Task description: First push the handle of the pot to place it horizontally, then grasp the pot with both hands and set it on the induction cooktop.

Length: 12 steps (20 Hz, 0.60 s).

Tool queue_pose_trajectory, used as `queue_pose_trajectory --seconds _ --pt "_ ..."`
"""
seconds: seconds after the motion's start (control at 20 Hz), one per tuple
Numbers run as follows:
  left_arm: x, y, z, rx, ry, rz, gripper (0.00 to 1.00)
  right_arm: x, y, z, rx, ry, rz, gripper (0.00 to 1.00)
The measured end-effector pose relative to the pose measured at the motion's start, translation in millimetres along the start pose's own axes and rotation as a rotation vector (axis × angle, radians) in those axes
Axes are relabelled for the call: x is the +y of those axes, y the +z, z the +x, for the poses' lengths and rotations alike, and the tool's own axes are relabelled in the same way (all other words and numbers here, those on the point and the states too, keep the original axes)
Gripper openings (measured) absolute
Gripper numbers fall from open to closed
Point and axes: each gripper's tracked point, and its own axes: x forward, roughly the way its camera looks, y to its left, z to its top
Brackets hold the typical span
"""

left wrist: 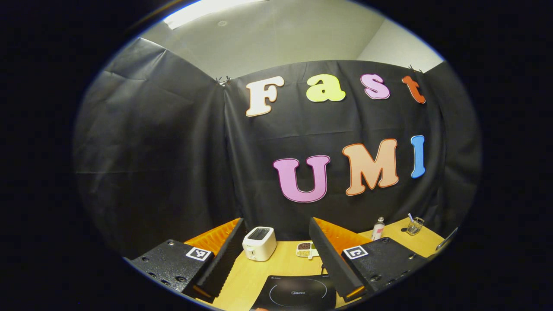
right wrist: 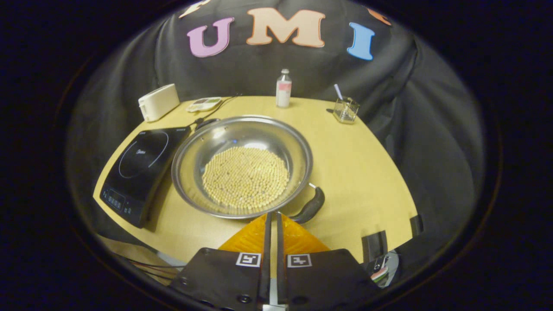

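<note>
A steel pot [right wrist: 242, 166] holding pale beans sits mid-table in the right gripper view. Its dark handle [right wrist: 310, 206] points toward the near right. Left of the pot lies the black induction cooktop [right wrist: 140, 168], seen too in the left gripper view as the cooktop [left wrist: 298, 293] at the bottom. My right gripper [right wrist: 272, 216] is shut with nothing between its fingers, its tips just short of the pot's near rim and left of the handle. My left gripper [left wrist: 276, 242] is held high and open, aimed at the booth wall above the cooktop.
A white toaster [right wrist: 158, 102] and a small tray [right wrist: 204, 104] stand at the back left. A bottle [right wrist: 283, 88] and a glass [right wrist: 346, 110] with a straw are at the back. The table edge [right wrist: 164, 250] runs near my right gripper.
</note>
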Motion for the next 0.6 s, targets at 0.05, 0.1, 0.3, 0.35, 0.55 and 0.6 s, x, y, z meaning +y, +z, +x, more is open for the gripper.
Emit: queue_pose_trajectory --seconds 0.05,0.1,0.3,0.35,0.55,0.6 --pt "0.6 -1.3 -0.4 0.004 0.006 -0.001 0.96 -1.8 -5.6 3.5 0.018 0.000 -0.006 0.08" --pt "2.1 -1.9 -1.5 0.008 0.013 -0.003 0.96 -4.7 -8.6 7.6 0.033 -0.002 -0.007 0.12" --pt "7.3 -5.2 -3.9 0.017 0.048 -0.007 0.95 -15.8 -13.7 20.2 0.067 -0.006 0.002 0.12" --pt "8.1 -5.5 -5.1 0.019 0.058 -0.008 0.95 -20.5 -11.5 20.6 0.070 -0.011 -0.004 0.11" --pt "9.8 -6.7 -6.7 0.029 0.094 -0.010 0.95 -35.8 -1.3 34.2 0.066 -0.019 -0.043 0.04" --pt "10.4 -6.8 -6.9 0.031 0.103 -0.009 0.95 -40.7 3.0 38.6 0.066 -0.021 -0.050 0.04"
